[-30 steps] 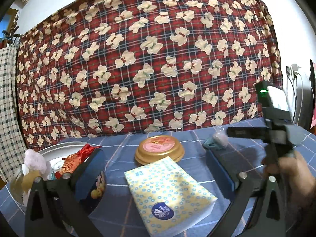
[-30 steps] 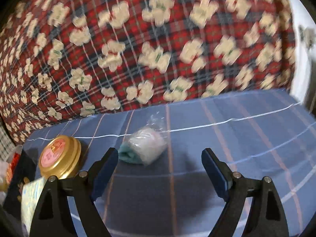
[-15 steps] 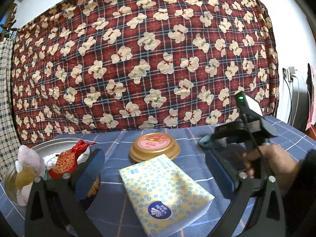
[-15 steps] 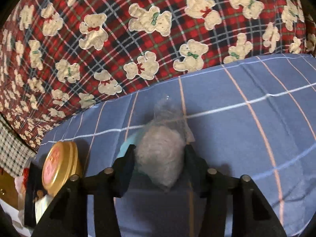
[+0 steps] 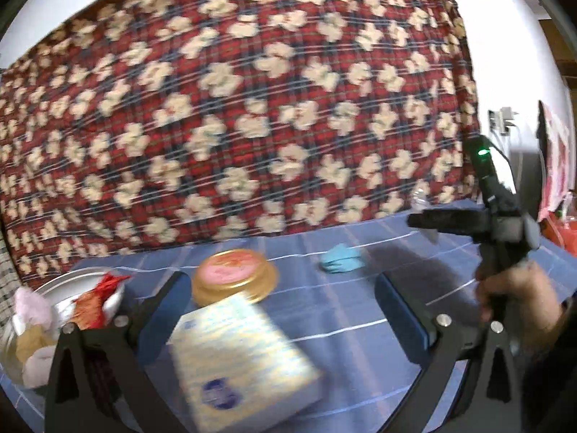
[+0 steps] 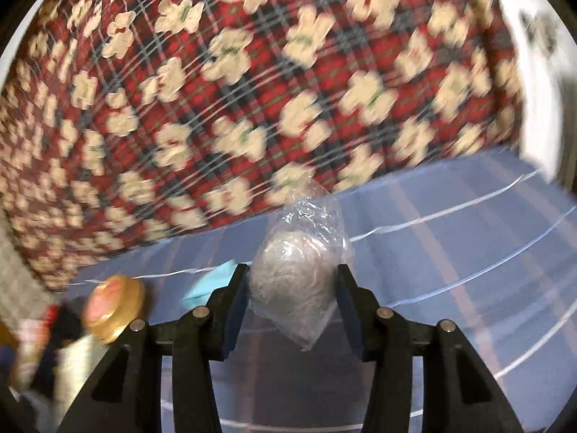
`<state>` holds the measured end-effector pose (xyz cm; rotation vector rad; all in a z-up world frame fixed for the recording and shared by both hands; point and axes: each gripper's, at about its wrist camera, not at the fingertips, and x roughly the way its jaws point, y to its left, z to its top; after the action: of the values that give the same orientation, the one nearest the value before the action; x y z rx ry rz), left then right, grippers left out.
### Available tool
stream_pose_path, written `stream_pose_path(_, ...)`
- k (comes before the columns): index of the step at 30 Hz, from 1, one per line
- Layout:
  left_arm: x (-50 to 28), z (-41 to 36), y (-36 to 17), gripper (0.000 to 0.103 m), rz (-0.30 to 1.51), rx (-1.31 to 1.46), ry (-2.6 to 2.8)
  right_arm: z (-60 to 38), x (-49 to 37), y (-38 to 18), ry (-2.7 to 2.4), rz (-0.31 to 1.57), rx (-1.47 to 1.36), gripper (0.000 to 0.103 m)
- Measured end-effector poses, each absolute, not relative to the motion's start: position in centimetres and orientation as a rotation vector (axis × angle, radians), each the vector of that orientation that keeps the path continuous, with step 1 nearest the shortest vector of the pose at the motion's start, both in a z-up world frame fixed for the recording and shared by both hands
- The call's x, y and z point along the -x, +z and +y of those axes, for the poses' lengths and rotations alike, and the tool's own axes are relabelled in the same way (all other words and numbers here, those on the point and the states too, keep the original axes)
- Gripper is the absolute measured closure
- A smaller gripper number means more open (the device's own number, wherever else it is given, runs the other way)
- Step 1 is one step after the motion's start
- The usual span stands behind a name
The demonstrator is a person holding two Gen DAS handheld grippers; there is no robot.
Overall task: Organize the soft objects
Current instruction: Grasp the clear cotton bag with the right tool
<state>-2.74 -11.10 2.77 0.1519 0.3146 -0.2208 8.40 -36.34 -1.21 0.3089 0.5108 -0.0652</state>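
Note:
My right gripper (image 6: 293, 288) is shut on a clear plastic bag of grey-white fluff (image 6: 294, 267), held above the blue checked tablecloth (image 6: 450, 259). A teal cloth (image 6: 209, 285) lies on the table just left of it, also visible in the left wrist view as the teal cloth (image 5: 340, 258). There the right gripper (image 5: 423, 221) shows from the side, held by a hand (image 5: 515, 288). My left gripper (image 5: 281, 306) is open over a yellow tissue pack (image 5: 241, 353), with nothing between its fingers.
A gold round tin (image 5: 234, 276) stands behind the tissue pack. A metal bowl (image 5: 72, 278) at the far left holds a pink plush toy (image 5: 30, 308) and a red pouch (image 5: 97, 296). A red bear-print blanket (image 5: 252, 108) rises behind the table.
The right gripper closed on the bag of fluff and lifted it off the table, leaving the teal cloth behind. The left gripper shifted a little, and its view is now blurred.

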Motion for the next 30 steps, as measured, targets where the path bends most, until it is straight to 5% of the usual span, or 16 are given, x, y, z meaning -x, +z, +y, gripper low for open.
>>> stream_pose_path(8,-5.4,-18.5,4.4,0.000,0.503,-0.205,-0.187,-37.8,-6.5,0.9,-0.231,0.402,-0.211,0.053)
stream_pose_path(16,-14.9,-24.6,-0.1,0.001,0.743,-0.256,-0.136,-38.8,-5.7,2.0,-0.246,0.354,-0.243,0.052)
stream_pose_path(21,-18.4,-25.5,-3.5,0.007,0.853,-0.227,-0.052,-39.2,-5.4,2.3,-0.245,0.338,-0.261,0.052)
stream_pose_path(25,-19.4,-25.7,-5.0,0.023,0.904,-0.200,-0.039,-39.5,-5.5,2.3,-0.237,0.346,-0.285,0.052)
stream_pose_path(30,-20.0,-24.7,-6.1,0.031,0.901,-0.097,-0.075,-39.4,-5.6,2.2,-0.227,0.358,-0.291,0.052)
